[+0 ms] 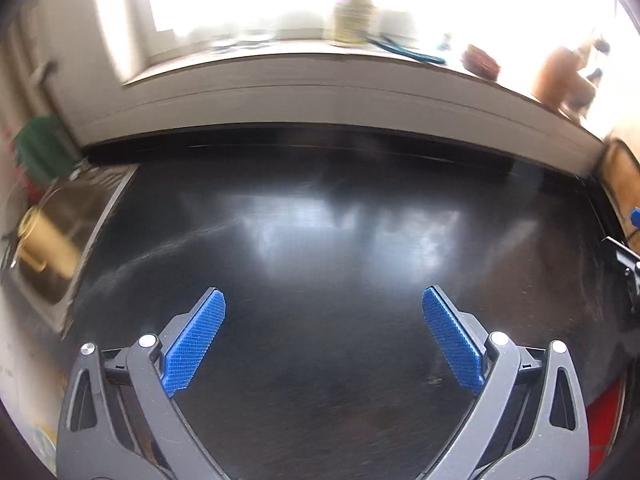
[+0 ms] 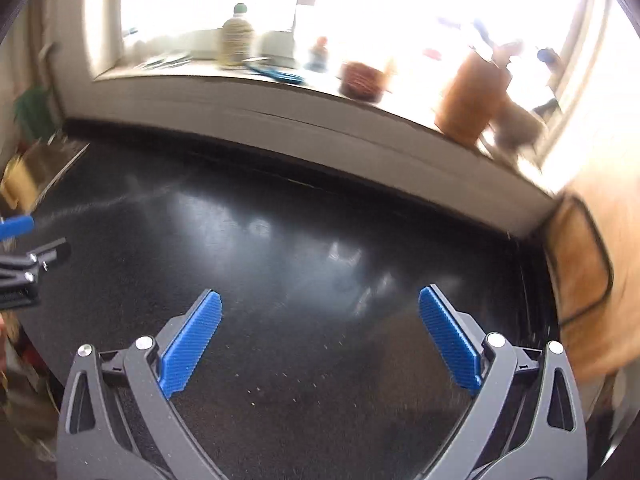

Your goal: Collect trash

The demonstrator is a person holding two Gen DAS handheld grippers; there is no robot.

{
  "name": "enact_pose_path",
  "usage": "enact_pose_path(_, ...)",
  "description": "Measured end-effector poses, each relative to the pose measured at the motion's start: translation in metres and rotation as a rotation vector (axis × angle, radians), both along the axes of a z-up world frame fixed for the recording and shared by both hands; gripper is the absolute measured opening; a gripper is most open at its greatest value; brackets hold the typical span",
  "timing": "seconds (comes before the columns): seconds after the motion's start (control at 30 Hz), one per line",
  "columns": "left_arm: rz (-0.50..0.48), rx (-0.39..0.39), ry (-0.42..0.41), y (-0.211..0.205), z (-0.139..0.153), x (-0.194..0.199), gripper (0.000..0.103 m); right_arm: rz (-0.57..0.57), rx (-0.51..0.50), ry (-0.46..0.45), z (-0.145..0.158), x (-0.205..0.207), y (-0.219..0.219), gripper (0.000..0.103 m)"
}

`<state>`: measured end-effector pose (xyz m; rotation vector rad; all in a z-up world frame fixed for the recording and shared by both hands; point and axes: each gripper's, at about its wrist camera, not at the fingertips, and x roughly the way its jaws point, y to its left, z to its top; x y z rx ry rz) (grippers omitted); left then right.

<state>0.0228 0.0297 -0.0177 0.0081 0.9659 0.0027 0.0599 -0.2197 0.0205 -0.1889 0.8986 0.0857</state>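
My left gripper point(image 1: 324, 300) is open and empty above a glossy black countertop point(image 1: 320, 240). My right gripper point(image 2: 320, 300) is open and empty above the same countertop point(image 2: 300, 240), where small pale crumbs point(image 2: 256, 392) lie near the front. No larger piece of trash shows between the fingers in either view. The left gripper's tip point(image 2: 24, 248) shows at the left edge of the right wrist view. The right gripper's tip point(image 1: 628, 256) shows at the right edge of the left wrist view. Both views are motion-blurred.
A steel sink point(image 1: 60, 232) with a yellowish object lies left of the counter. A windowsill point(image 2: 280, 88) behind holds a bottle point(image 2: 238, 36), a brown basket point(image 2: 362, 80) and an orange-brown jar point(image 2: 472, 96). A wooden board point(image 2: 580, 272) leans at the right. Something red point(image 1: 604, 416) sits low right.
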Motion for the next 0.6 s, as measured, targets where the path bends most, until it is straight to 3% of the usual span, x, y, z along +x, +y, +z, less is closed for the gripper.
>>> enact_pose_path(0.23,-0.076,0.014,0.050,-0.045,-0.009,0.018,0.096,-0.175,0.106,0.061,-0.012,0.000,-0.062,0.096)
enact_pose_path(0.6,-0.074,0.045,0.080,-0.057,-0.017,0.026,0.096,-0.184,0.147,0.107,-0.022,0.007,-0.075,0.096)
